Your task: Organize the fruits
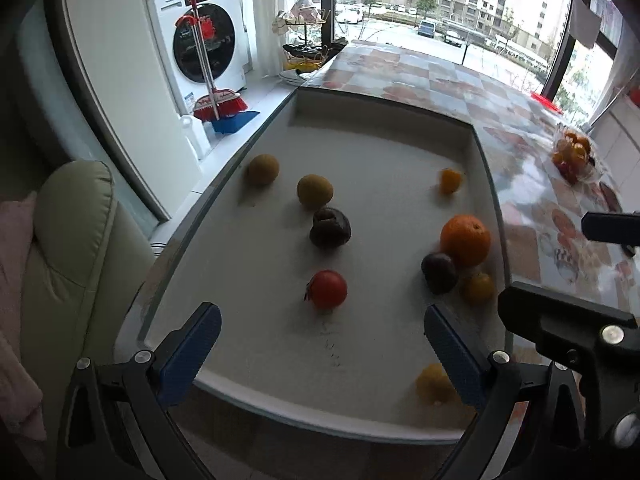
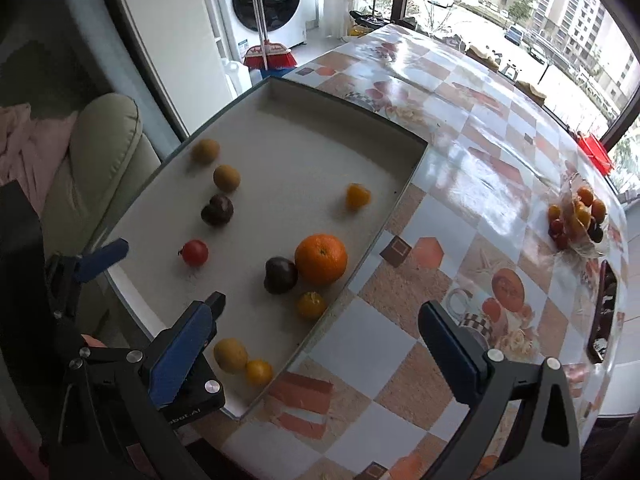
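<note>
Left wrist view: the left gripper (image 1: 322, 342) hangs with its blue-padded fingers spread wide and nothing between them, low over the near edge of the shallow white rectangular tray (image 1: 384, 120), which sits on the left part of the glossy checked-pattern table (image 1: 532, 184). Just ahead of it lies the small red tomato (image 1: 328, 289). Beyond that are a dark purple plum (image 1: 330, 227) and two dull yellow-brown round fruits (image 1: 315, 189) toward the tray's far left edge. Along the tray's right edge the large orange (image 1: 465, 240) touches a second dark plum (image 1: 439, 273), with a small yellow-orange fruit (image 1: 478, 288) just beside them and another small orange fruit (image 1: 450, 180) farther back.

In the right wrist view the right gripper (image 2: 320, 344) is likewise wide open and empty, above the tray's near right corner and the table. Near the table's right edge sits a clear bag of small mixed fruits (image 2: 578, 216).
</note>
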Motion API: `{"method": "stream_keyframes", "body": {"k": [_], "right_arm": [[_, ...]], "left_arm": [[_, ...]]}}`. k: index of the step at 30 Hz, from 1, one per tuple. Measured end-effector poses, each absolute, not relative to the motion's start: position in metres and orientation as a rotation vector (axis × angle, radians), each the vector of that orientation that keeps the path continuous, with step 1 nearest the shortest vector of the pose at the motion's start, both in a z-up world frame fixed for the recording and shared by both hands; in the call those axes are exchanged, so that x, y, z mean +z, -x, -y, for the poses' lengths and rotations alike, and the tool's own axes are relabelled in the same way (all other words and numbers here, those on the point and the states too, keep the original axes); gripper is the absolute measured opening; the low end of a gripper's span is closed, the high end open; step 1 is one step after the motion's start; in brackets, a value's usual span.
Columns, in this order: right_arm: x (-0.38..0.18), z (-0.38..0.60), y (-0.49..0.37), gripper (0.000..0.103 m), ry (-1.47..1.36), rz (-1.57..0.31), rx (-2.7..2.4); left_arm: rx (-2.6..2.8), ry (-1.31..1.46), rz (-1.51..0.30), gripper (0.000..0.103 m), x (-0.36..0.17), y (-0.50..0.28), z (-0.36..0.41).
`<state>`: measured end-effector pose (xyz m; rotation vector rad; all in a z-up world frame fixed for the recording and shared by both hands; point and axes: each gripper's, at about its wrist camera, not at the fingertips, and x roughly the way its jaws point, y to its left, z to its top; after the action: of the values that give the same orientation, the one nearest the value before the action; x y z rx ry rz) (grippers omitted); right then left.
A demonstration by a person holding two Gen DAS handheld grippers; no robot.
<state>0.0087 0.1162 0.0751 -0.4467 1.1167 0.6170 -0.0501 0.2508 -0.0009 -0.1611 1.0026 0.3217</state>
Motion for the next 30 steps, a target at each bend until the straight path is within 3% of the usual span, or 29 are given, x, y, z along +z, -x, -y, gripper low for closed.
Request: {"method": "stream_keyframes", "body": {"k": [30], "right_arm": [[0.080, -0.104, 0.014, 0.103, 0.463, -1.112, 0.626]], "left_arm": [[0.311, 0.101, -0.978, 0.102, 0.014, 0.071, -0.231]]}}
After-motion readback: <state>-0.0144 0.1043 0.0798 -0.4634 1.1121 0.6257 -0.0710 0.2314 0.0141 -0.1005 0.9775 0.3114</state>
